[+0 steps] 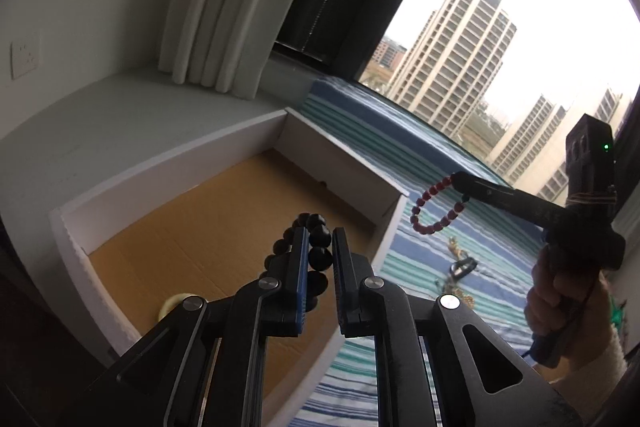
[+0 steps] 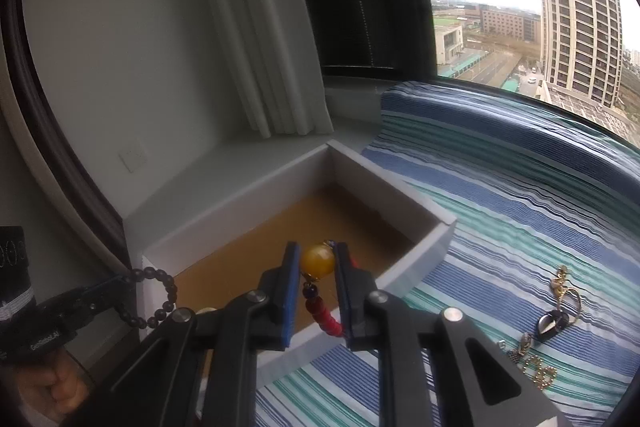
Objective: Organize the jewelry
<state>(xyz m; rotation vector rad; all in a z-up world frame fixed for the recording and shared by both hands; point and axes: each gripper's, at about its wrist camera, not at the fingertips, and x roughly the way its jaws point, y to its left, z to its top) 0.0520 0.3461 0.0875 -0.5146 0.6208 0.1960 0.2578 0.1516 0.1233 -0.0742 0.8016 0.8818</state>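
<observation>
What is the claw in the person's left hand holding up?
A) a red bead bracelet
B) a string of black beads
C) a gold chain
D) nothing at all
B: the left claw is pinched shut on the black bead bracelet, which hangs above the white box.

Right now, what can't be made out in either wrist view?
- Pale round item in the box: left gripper cuts it off.
- Jewelry pile on the striped cloth: too small and tangled to count.
- Black bead bracelet, lower loop: hidden behind the fingers, left wrist view.
</observation>
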